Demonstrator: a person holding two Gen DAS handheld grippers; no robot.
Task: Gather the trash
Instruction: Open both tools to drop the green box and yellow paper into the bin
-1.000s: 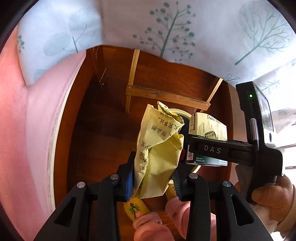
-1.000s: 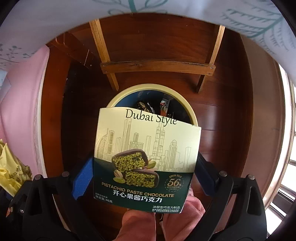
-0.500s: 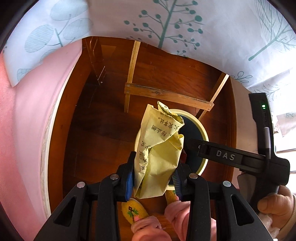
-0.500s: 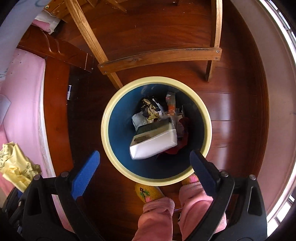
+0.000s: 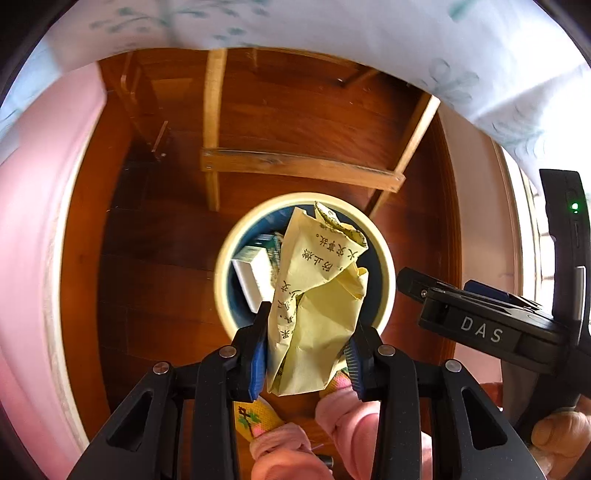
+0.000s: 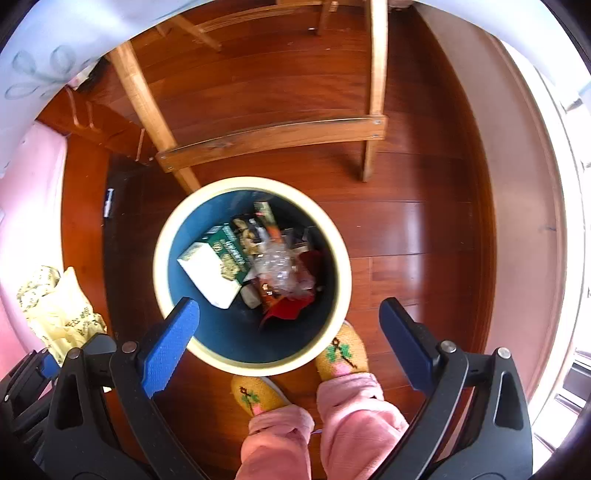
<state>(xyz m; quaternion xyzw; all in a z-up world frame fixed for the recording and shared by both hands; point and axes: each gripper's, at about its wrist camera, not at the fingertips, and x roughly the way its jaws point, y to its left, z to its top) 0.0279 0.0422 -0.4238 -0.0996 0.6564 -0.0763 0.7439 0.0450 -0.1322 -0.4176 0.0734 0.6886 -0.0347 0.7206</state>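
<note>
Dark red-brown wooden floorboards [image 6: 424, 229] fill both views, with the pale wooden legs and crossbar of a chair [image 6: 273, 138] standing just behind a round waste bin with a cream rim and a blue inside [image 6: 343, 258]. White cloth printed with teal trees [image 5: 332, 33] hangs along the top of the left wrist view, and a pink surface [image 5: 33, 229] curves down the left edge.

The left tongs [image 5: 306, 354] are clamped on a crumpled pale-yellow paper bag with black Chinese print [image 5: 317, 295]; both blue pads press into its lower part, and its upper part stands over the bin's mouth as the camera sees it. How high above the rim the bag hangs cannot be told.

The right tongs [image 6: 288, 339] stand wide apart with nothing between their blue pads [image 6: 170, 350], over the near edge of the bin. From the left wrist view their black body, marked DAS, shows at the right, held by the person's right hand [image 5: 561, 432].

Inside the bin lies a white and green chocolate box [image 6: 212, 269], tilted against the left wall, beside crinkled clear plastic [image 6: 280, 266], a red scrap [image 6: 291, 306] and other small wrappers too blurred to tell apart.

Near the bin's front edge stand the person's feet in yellow knitted slippers with a green and pink pattern [image 6: 343, 354], below pink fleece trouser legs [image 6: 351, 413].
</note>
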